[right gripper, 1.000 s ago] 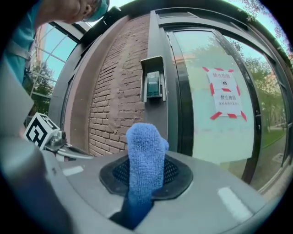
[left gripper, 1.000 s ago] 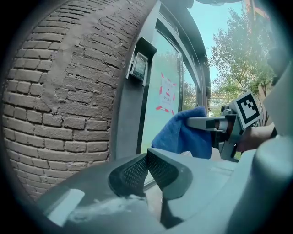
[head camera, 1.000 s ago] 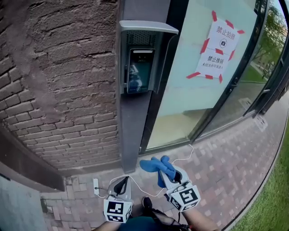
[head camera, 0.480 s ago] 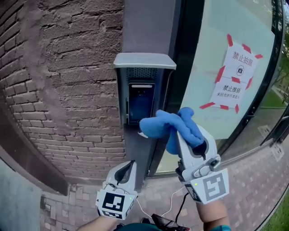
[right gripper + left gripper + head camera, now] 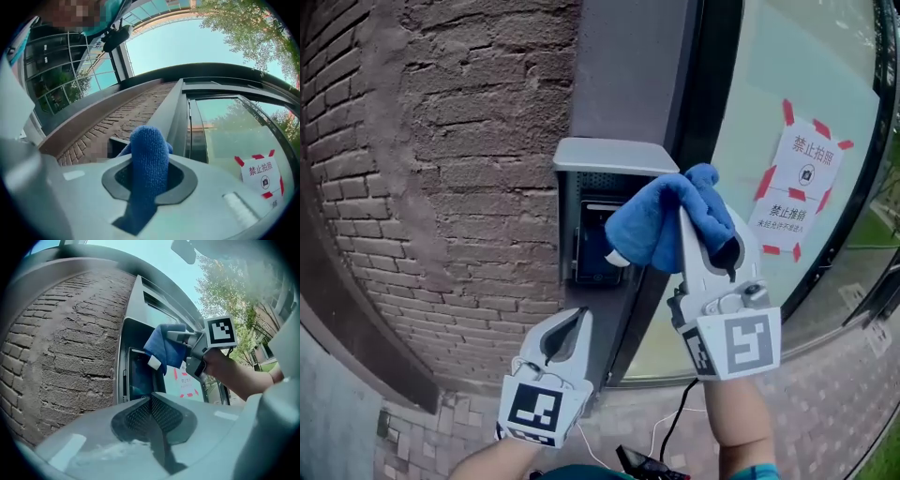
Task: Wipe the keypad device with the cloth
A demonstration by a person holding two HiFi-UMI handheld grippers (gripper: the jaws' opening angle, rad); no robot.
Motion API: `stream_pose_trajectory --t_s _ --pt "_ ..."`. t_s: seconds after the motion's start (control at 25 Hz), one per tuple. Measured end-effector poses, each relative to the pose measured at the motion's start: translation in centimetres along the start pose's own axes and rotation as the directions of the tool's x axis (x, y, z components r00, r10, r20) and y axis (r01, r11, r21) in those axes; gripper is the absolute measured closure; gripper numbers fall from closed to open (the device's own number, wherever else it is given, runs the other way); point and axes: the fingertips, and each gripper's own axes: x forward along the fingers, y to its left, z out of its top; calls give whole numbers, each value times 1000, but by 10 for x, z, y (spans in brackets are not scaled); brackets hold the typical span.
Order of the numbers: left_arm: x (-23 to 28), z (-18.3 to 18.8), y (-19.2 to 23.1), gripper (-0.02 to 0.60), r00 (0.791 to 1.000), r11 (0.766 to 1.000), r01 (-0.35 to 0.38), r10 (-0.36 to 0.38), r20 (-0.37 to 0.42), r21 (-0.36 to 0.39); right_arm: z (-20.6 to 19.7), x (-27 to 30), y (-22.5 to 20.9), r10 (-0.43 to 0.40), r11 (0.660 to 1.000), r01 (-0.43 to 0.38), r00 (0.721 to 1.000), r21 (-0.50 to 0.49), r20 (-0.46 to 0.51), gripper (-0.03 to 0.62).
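Note:
The keypad device (image 5: 592,246) is a dark screen under a grey hood, mounted on a grey post; it also shows in the left gripper view (image 5: 139,376). A blue cloth (image 5: 661,223) is bunched in front of the device's right side, hiding part of it. My right gripper (image 5: 701,217) is shut on the cloth, which bulges up between its jaws (image 5: 149,157). My left gripper (image 5: 570,328) hangs lower, below the device, shut with nothing in it (image 5: 152,401). From there the cloth (image 5: 165,345) appears right at the screen's upper edge; I cannot tell if they touch.
A rough brick wall (image 5: 450,169) lies left of the grey post (image 5: 623,75). A glass door (image 5: 769,112) on the right carries a white notice (image 5: 802,187) with red tape. Brick paving (image 5: 441,431) and a thin cable (image 5: 680,412) lie below.
Both grippers have risen. The right one has carried the cloth from low near the ground up in front of the keypad device, and the view has closed in on the device.

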Motion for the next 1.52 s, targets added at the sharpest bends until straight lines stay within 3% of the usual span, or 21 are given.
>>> stream_pose_trajectory --t_s 0.48,0.72,0.8,0.92,1.04,1.16,1.28,1.52 --pt "3 -30 1 589 997 996 64 -66 -43 -55 -94 -26 34 39 999 -38 970 11 -238 530" --pt "0 -62 -17 589 987 988 119 -128 -95 -98 -138 -59 53 129 988 -89 917 122 -377 528" --pt "-2 -68 -19 589 984 986 127 -139 -108 -109 -128 -60 40 124 982 -62 926 181 -357 528" --pt "-5 -69 -17 589 985 986 122 -135 -111 -115 -82 -40 -1 46 965 19 970 262 -239 526" --pt "-9 -63 -16 589 987 987 114 -126 -98 -112 -38 -11 -35 -18 965 57 988 256 -151 526" --pt "-12 -53 -14 589 991 989 104 -112 -79 -107 -15 17 -45 -12 968 42 993 249 -119 526" --pt "-18 -49 -10 589 993 991 84 -92 -70 -105 -19 34 -40 33 968 5 989 251 -146 526" --pt "-27 -62 -9 589 992 990 65 -77 -96 -122 -82 11 -9 99 957 -15 956 288 -277 528"
